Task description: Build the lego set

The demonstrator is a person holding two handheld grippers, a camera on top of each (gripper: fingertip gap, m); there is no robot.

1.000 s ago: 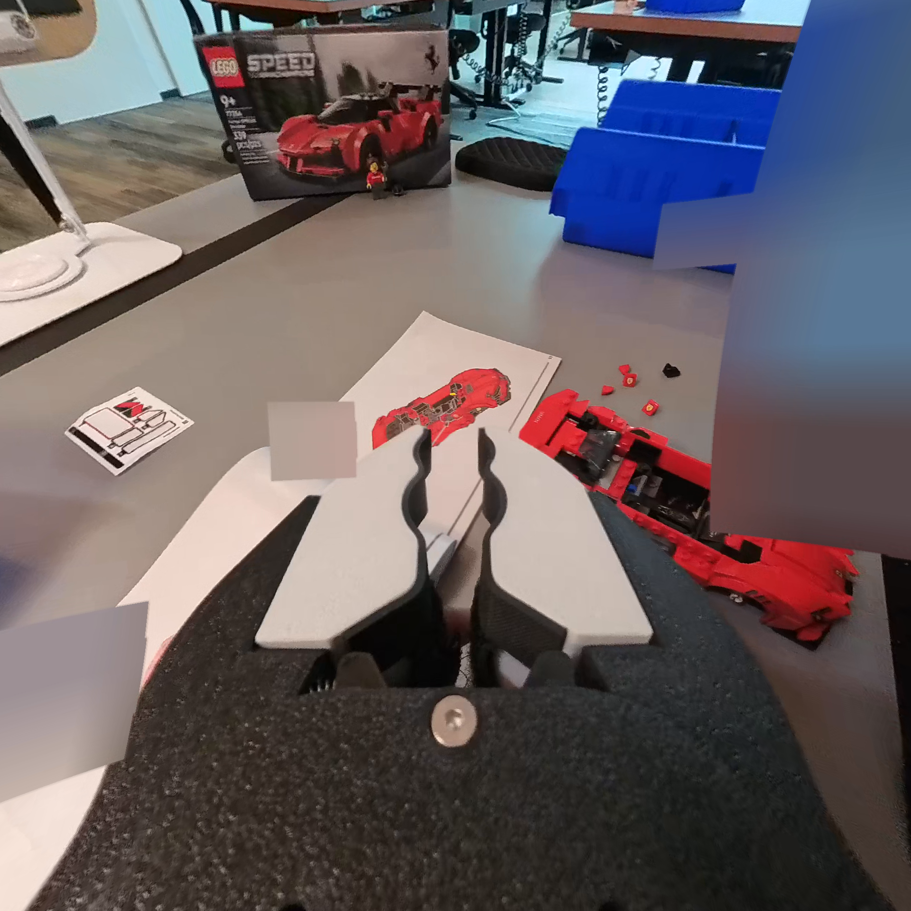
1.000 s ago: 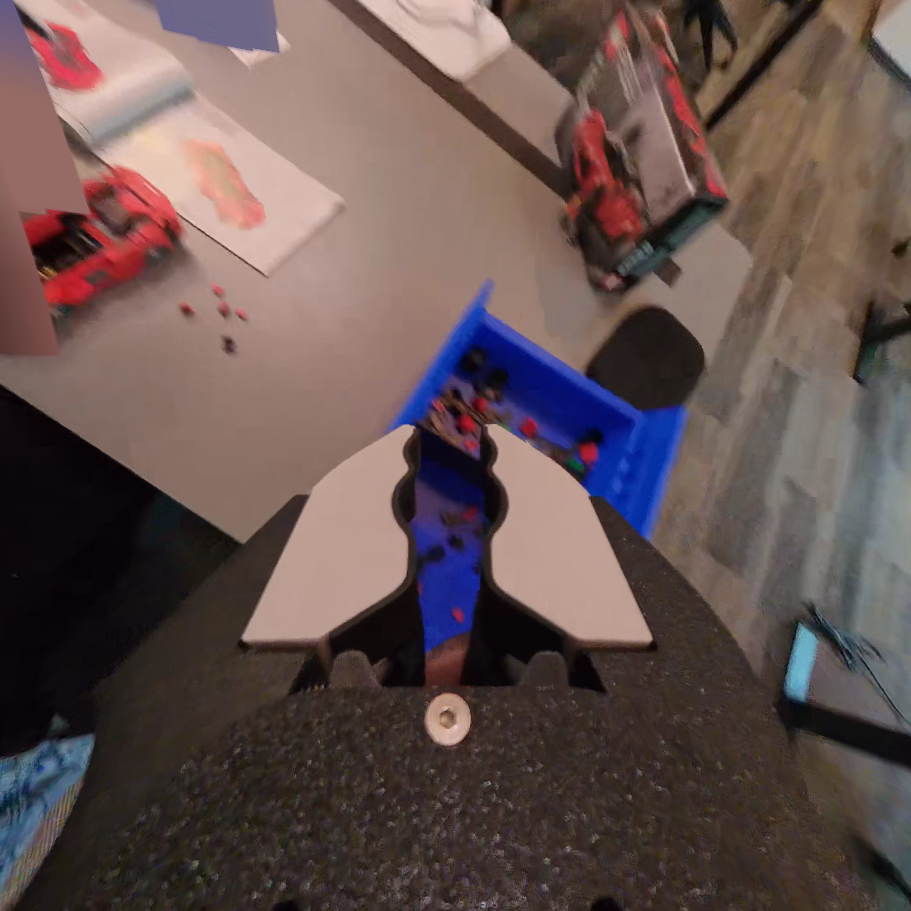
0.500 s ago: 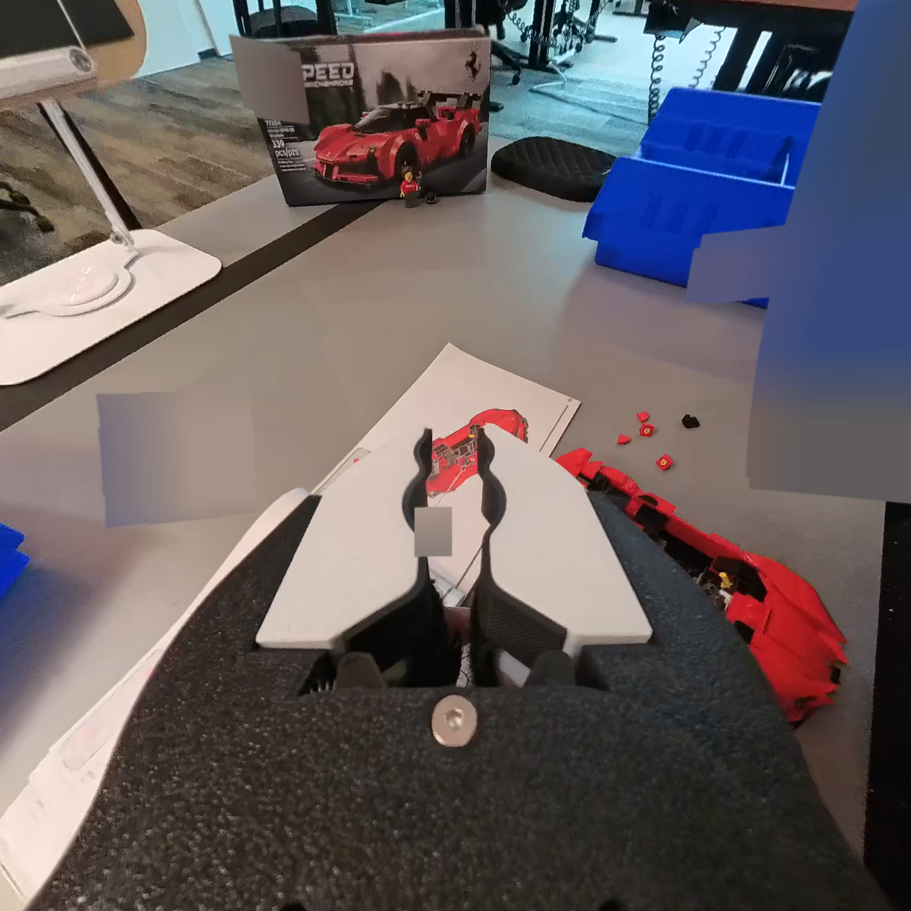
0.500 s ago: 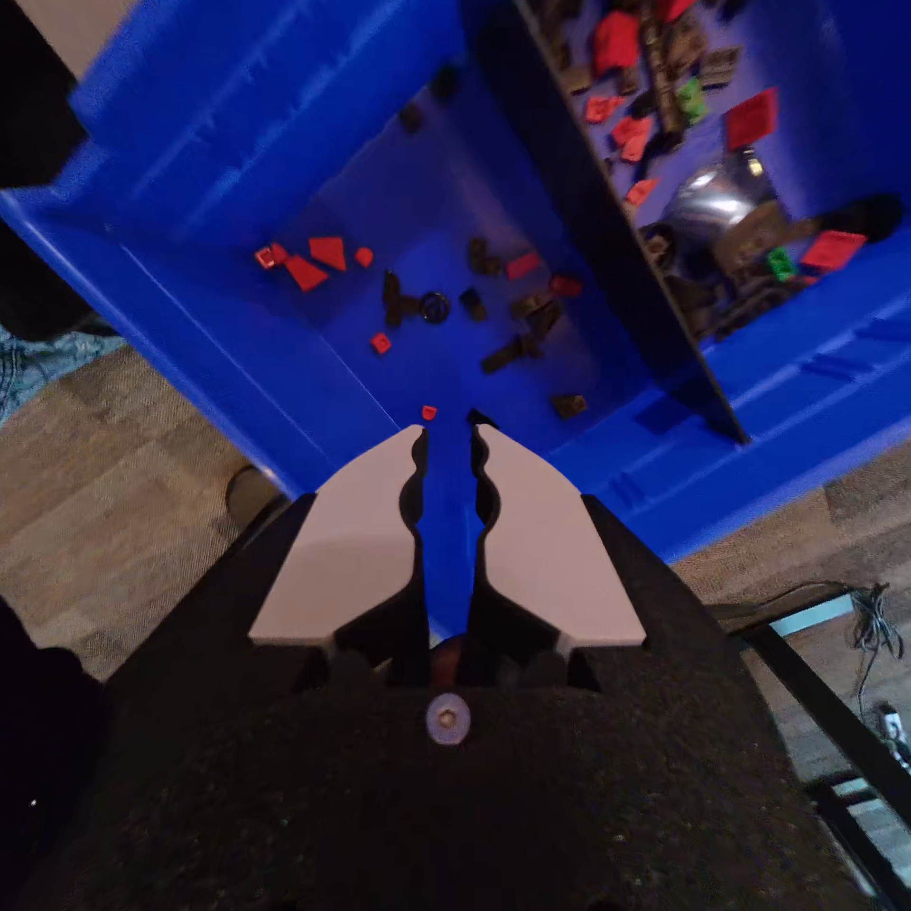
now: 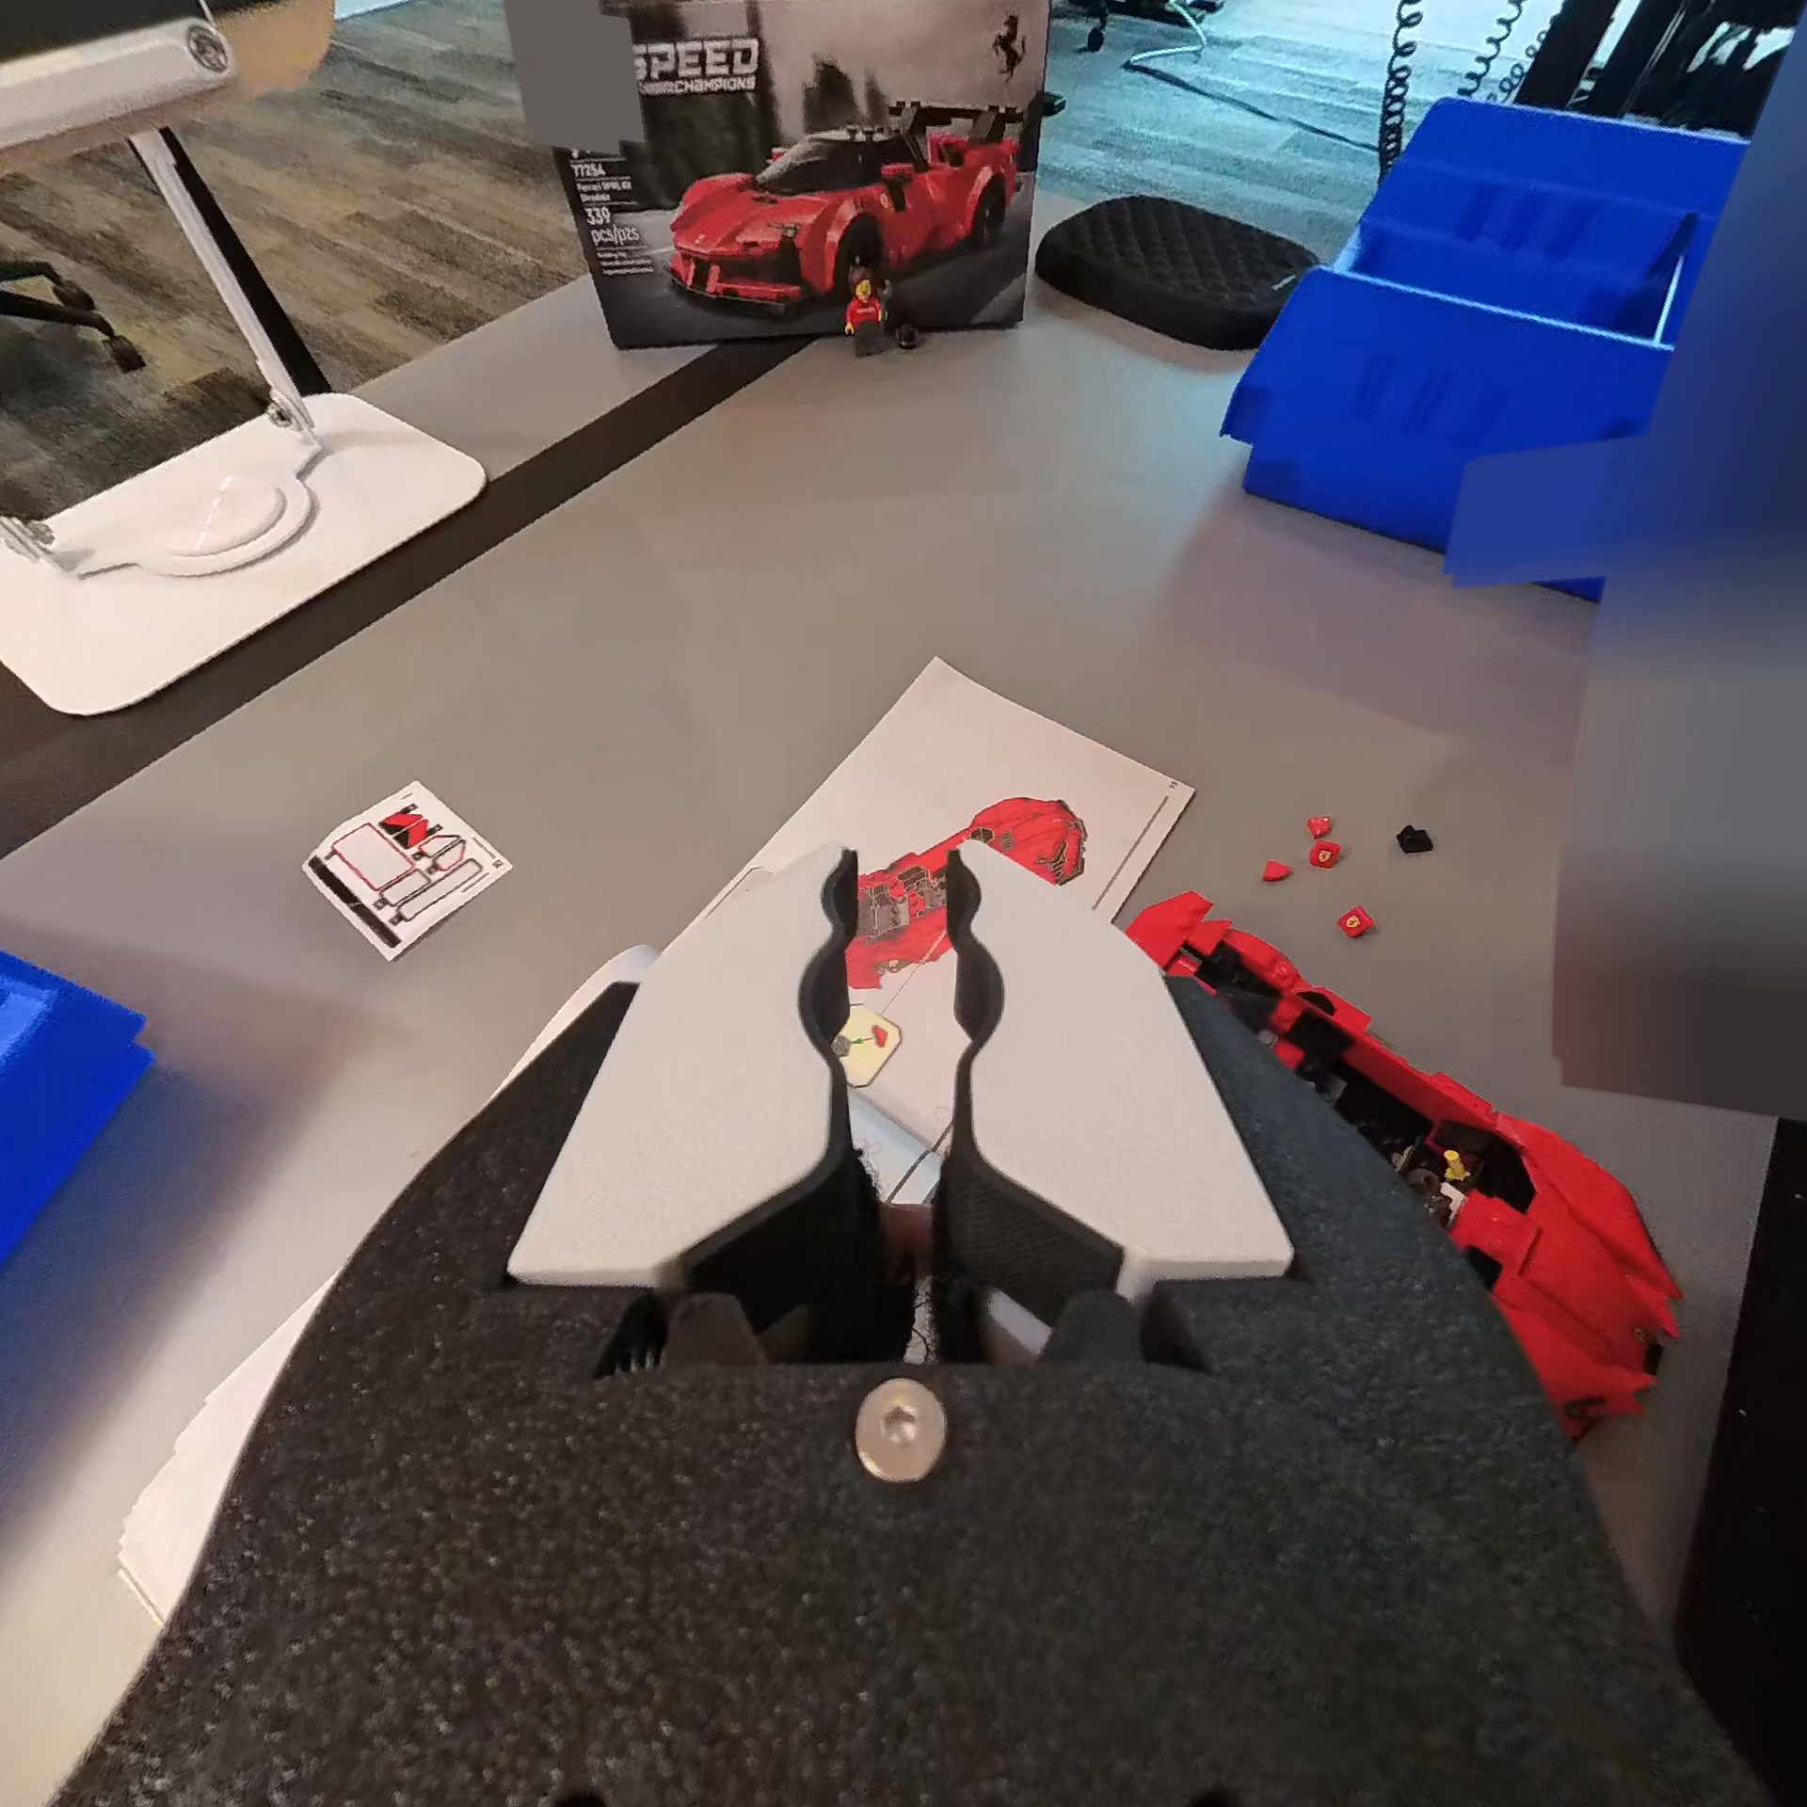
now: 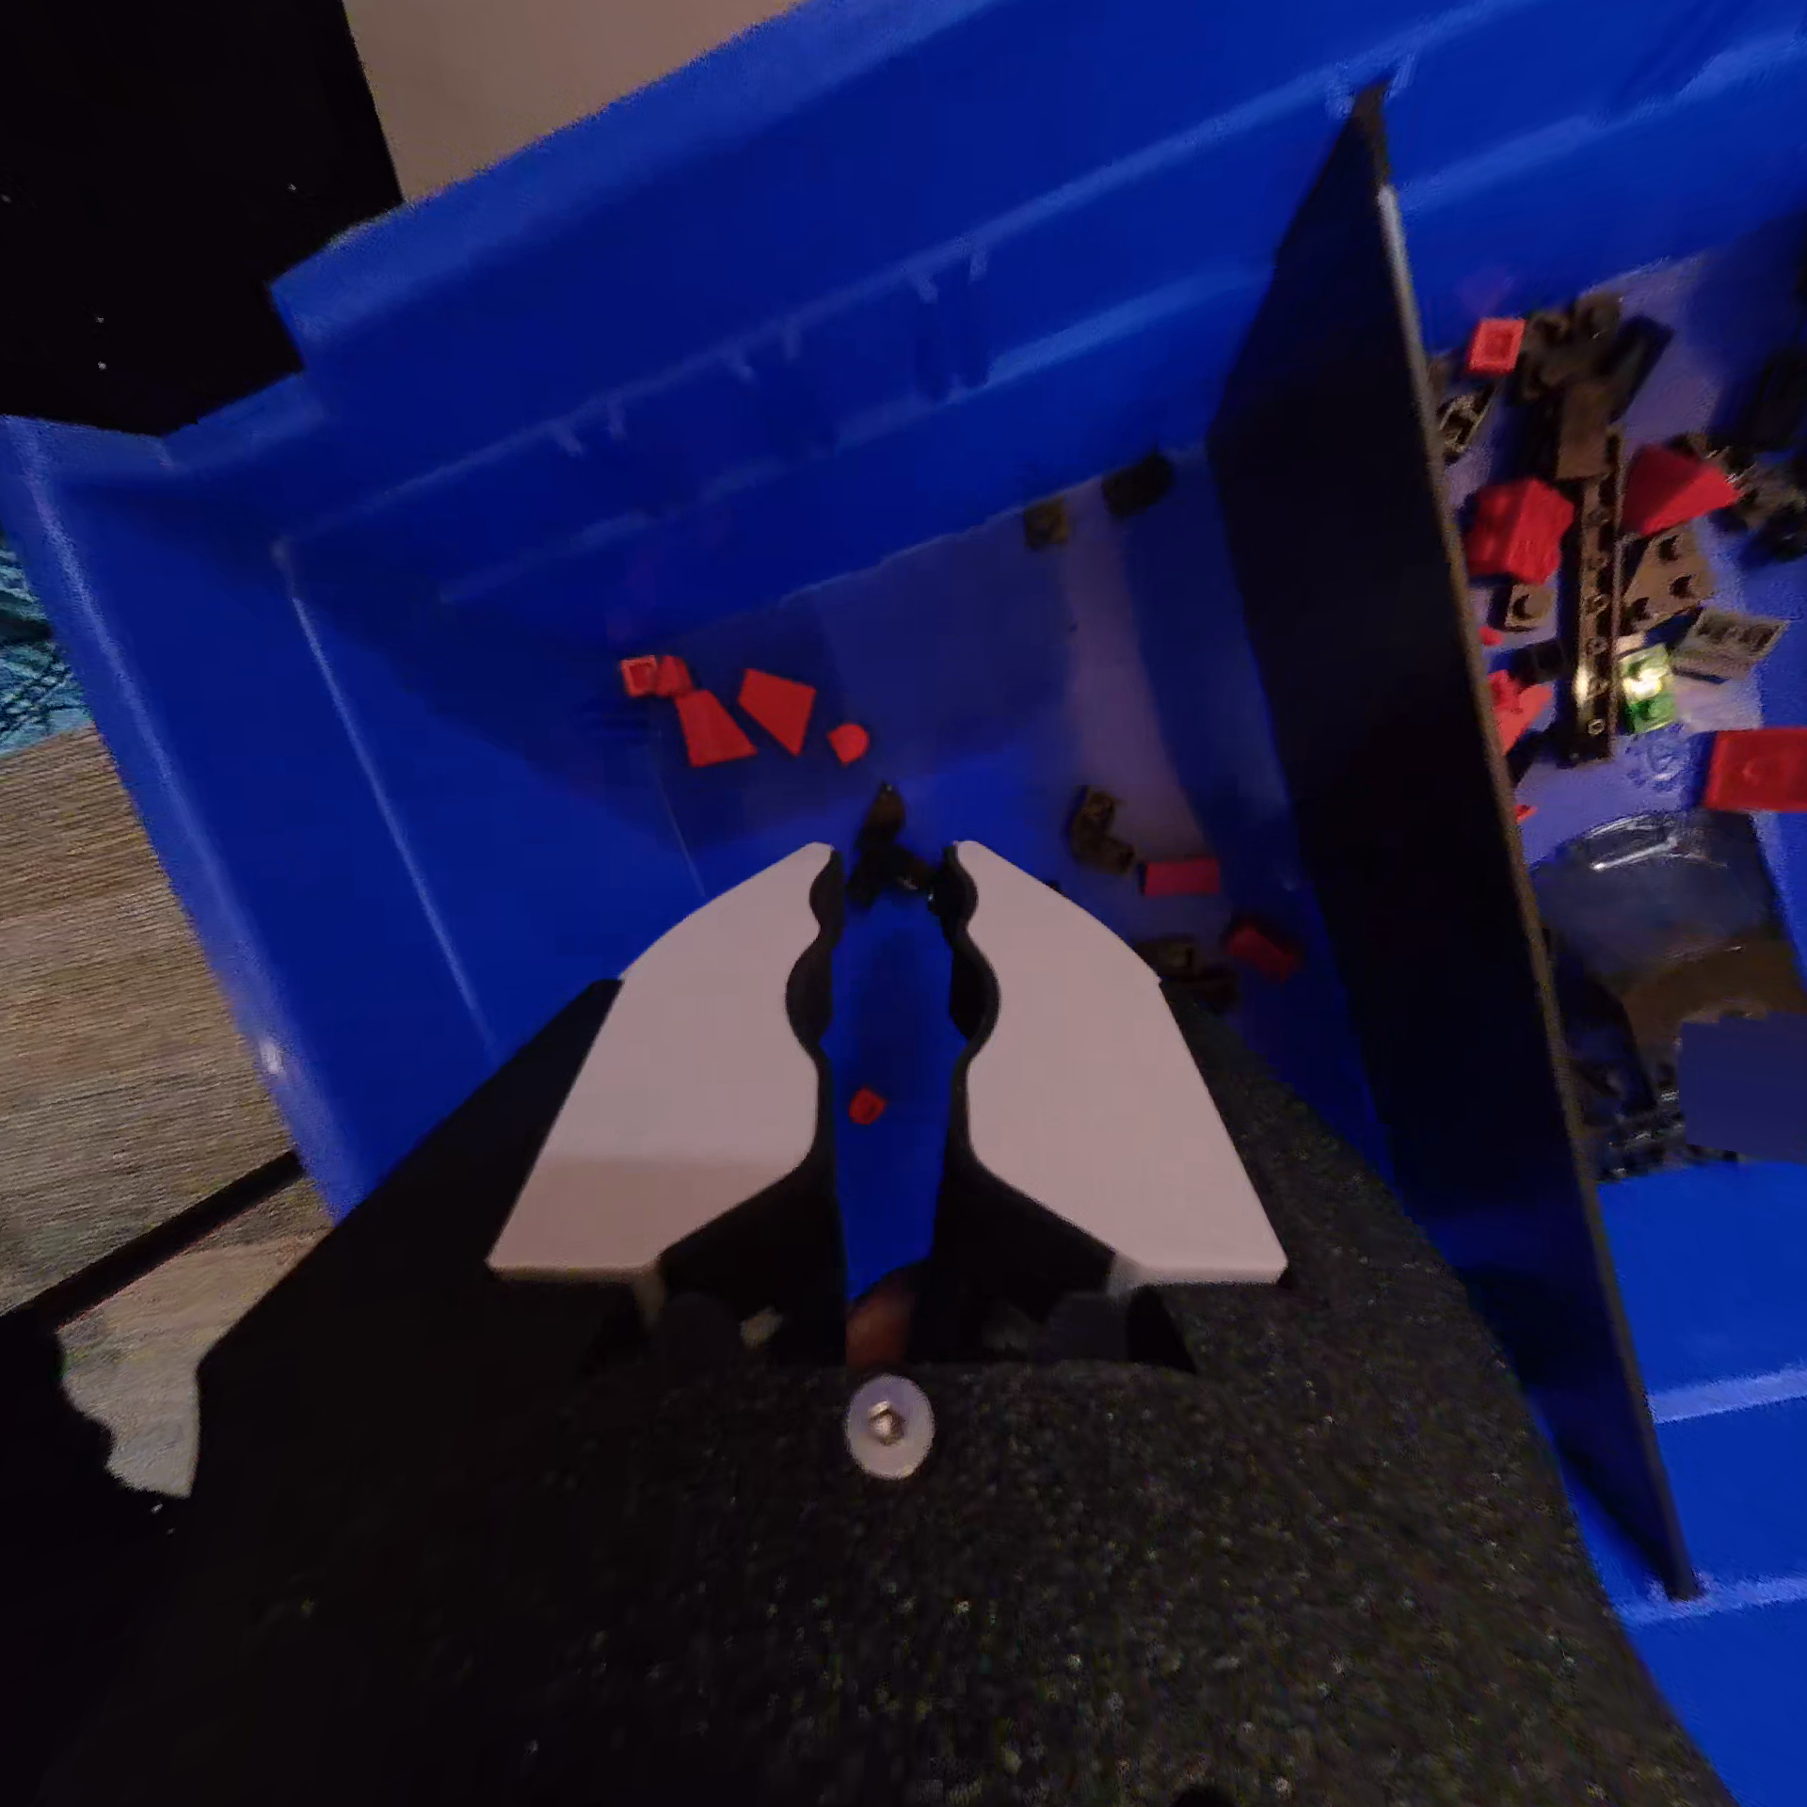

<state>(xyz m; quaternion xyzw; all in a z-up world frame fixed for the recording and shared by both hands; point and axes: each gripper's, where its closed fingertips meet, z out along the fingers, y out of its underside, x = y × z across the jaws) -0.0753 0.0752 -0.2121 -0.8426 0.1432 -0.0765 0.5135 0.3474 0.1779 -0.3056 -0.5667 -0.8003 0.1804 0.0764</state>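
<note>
Right gripper (image 6: 888, 860) is diving deeper into blue bin (image 6: 684, 293), part-open, empty, nearing black piece (image 6: 885, 860) at 12 o'clock; centre first. Left gripper (image 5: 902, 860) is idling, slightly open, empty.

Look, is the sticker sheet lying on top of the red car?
No, the sticker sheet lies flat on the grey table, left of the booklet, while the red car sits on the booklet's other side.

Red car (image 5: 1525, 1203) partly behind gripper.
</note>
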